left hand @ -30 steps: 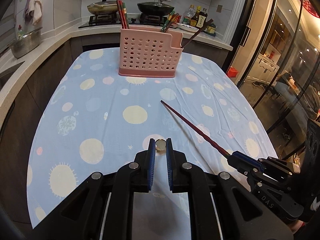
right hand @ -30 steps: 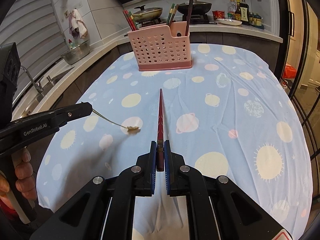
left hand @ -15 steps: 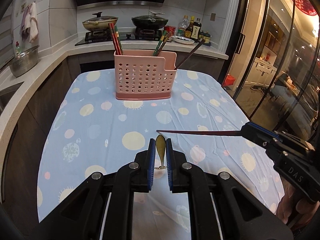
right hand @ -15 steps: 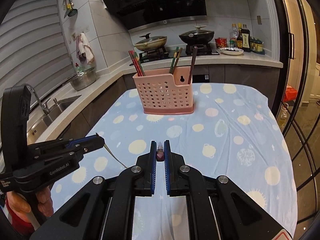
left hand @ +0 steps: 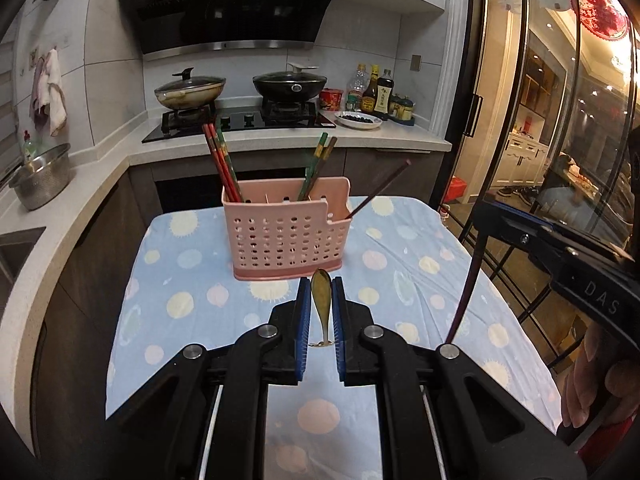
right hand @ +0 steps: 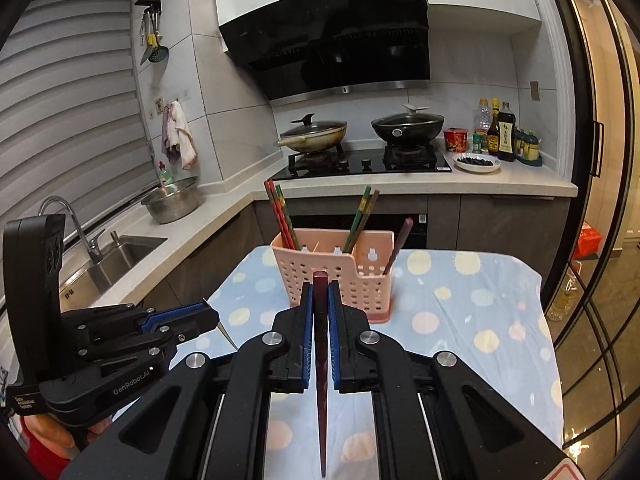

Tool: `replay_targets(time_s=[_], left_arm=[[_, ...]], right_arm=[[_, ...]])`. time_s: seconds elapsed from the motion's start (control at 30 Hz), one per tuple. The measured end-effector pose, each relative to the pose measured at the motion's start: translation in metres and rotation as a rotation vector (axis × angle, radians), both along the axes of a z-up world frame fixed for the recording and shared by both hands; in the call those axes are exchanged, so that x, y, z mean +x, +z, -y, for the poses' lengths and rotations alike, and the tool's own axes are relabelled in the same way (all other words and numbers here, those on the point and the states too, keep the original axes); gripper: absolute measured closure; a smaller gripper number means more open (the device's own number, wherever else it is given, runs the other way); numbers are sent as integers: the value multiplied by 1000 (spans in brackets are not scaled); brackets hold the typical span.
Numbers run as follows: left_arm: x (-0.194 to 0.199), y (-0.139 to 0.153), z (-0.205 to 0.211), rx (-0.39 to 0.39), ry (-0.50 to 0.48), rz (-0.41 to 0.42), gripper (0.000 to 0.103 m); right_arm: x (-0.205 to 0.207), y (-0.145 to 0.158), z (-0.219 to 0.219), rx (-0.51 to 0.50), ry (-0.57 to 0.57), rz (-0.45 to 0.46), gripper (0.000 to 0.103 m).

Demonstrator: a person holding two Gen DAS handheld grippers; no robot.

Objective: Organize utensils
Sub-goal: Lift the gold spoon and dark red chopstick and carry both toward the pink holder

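A pink perforated utensil holder (left hand: 286, 232) stands at the far end of the table and holds several chopsticks; it also shows in the right wrist view (right hand: 340, 280). My left gripper (left hand: 320, 312) is shut on a small gold spoon (left hand: 322, 304), held upright above the table. My right gripper (right hand: 320, 312) is shut on a dark red chopstick (right hand: 321, 380), which hangs point down. That chopstick (left hand: 466, 292) and the right gripper (left hand: 560, 252) show at the right of the left wrist view. The left gripper (right hand: 192, 316) shows at the left of the right wrist view.
The table has a blue spotted cloth (left hand: 192, 280). Behind it runs a counter with a hob, two lidded pans (left hand: 188, 92), bottles (left hand: 376, 92), a steel bowl (left hand: 40, 176) and a sink (right hand: 120, 252). Glass doors (left hand: 560, 120) stand at the right.
Both grippers have risen and tilted up from the table. The chopstick has swung from lying forward to hanging point down. The spoon has turned upright in the left gripper.
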State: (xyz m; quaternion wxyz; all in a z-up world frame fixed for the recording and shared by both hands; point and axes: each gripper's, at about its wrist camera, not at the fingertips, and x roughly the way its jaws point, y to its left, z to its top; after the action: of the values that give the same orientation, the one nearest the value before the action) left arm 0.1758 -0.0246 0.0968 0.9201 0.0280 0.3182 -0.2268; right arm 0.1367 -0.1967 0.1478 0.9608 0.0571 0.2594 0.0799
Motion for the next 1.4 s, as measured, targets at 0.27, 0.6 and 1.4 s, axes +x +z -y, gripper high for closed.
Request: replay_targets(time_s=[0.27,0.6,1.4], left_arm=[[52,42,4,4,19,83,102],[117,70,9,-10,59,118,102],[102,-118,-2,32,76,-293,78]], right_arm=[[65,53,5,32,-1,85,96],[145,89,1,37,-27,119,96],[78,4,14,53,-57,-4,96]])
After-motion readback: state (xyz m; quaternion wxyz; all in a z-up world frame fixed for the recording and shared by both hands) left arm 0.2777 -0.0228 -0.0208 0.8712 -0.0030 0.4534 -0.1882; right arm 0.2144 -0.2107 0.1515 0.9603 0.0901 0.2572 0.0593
